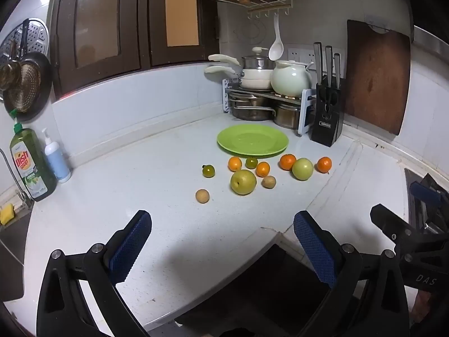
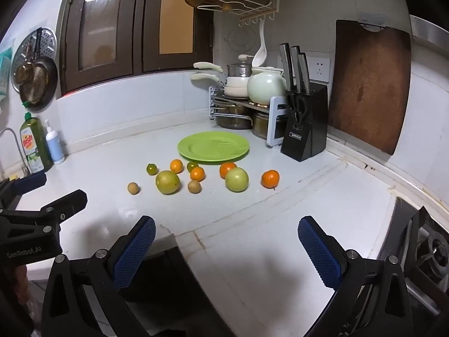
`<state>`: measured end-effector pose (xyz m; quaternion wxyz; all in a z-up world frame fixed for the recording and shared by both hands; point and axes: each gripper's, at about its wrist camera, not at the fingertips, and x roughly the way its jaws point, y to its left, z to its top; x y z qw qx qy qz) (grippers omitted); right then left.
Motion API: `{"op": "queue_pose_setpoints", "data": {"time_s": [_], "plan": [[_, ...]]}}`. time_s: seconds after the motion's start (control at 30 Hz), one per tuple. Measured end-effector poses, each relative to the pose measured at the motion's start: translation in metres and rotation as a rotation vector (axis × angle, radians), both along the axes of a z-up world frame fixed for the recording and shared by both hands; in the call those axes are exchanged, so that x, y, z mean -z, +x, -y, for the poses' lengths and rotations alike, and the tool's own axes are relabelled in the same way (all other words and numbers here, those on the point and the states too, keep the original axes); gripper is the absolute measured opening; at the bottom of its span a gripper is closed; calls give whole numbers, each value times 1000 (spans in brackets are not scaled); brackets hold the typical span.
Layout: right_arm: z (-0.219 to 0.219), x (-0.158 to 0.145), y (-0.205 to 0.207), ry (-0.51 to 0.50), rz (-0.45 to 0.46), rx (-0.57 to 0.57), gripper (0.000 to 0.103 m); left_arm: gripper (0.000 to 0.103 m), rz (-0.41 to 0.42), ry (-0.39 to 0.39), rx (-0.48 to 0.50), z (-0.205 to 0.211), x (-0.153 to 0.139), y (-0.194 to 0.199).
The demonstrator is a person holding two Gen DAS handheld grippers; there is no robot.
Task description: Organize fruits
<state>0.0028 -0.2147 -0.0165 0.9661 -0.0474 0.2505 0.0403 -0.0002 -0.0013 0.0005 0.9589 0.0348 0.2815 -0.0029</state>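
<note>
Both claws hang spread wide over the near edge of the white surface (image 1: 157,168), nothing between their blue pads: the left claw (image 1: 221,241) and the right claw (image 2: 226,238). The right one's body reads "DAS" in the left wrist view; the left one's reads "GenRobot.AI" in the right wrist view. The fruits lie loose on the surface just in front of the bare green plate (image 1: 252,140): four oranges, among them the rightmost orange (image 1: 324,164), two large green fruits (image 1: 243,181), two small dark green ones and two small brown ones. The black knife block (image 2: 304,125) is labelled "OPPEIN". A green bottle (image 1: 31,163) at far left reads "dish soap".
</note>
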Motion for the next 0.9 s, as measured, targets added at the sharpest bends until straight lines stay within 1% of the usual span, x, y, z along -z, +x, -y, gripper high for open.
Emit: {"op": "queue_pose_setpoints", "data": {"time_s": [0.1, 0.17, 0.27, 0.9], "plan": [[0, -1, 0, -3, 7, -3, 102, 103, 1, 38, -19, 7, -1, 3], [-1, -2, 0, -6, 9, -5, 102, 103, 2, 4, -5, 2, -3, 1], [1, -1, -1, -4, 10, -8, 102, 103, 10, -36, -11, -4, -10, -3], [3, -7, -3, 16, 12, -12, 102, 103, 24, -37, -21, -4, -10, -6]]}}
